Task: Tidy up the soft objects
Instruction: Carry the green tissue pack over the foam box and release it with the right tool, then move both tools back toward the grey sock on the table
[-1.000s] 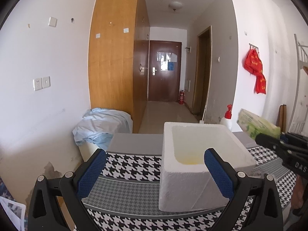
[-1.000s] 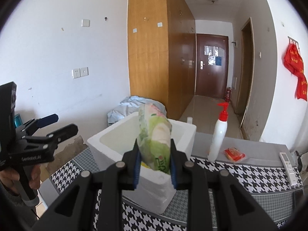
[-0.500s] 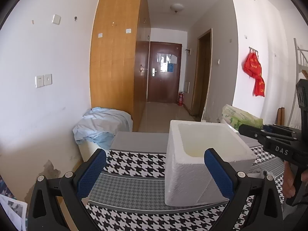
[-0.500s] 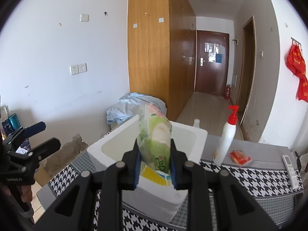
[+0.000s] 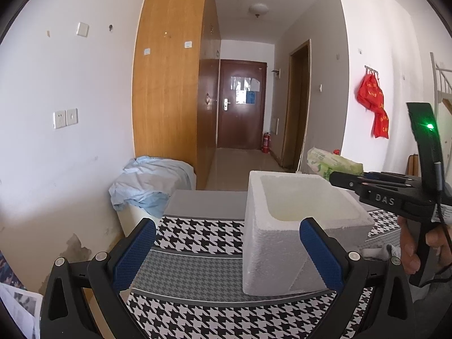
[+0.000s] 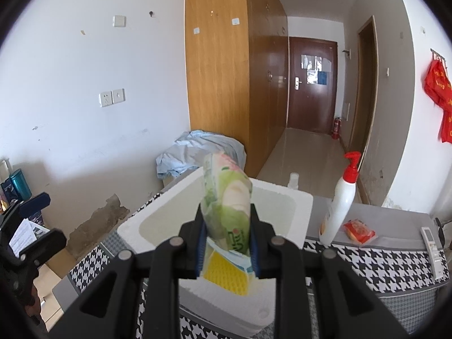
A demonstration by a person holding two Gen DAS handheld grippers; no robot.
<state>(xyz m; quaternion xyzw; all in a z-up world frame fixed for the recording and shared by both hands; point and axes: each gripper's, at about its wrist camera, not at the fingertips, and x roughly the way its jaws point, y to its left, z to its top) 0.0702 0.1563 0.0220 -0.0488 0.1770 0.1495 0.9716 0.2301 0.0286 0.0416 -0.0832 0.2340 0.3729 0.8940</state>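
A white foam box (image 5: 296,226) stands open on the houndstooth table cover (image 5: 197,243). My right gripper (image 6: 227,223) is shut on a green soft tissue pack (image 6: 228,200) and holds it upright above the box (image 6: 282,206). A yellow sponge-like item (image 6: 226,275) lies inside the box under the pack. In the left wrist view the pack (image 5: 330,163) shows over the box's far right rim. My left gripper (image 5: 226,251) is open and empty, in front of the box's near left corner.
A white pump bottle with a red top (image 6: 341,203), a red packet (image 6: 360,230) and a remote control (image 6: 432,245) lie on the table right of the box. A blue cloth heap (image 5: 149,183) sits behind the table at the left wall.
My right gripper has carried the tissue pack forward and left over the box's opening. My left gripper has drawn back a little and stayed open.
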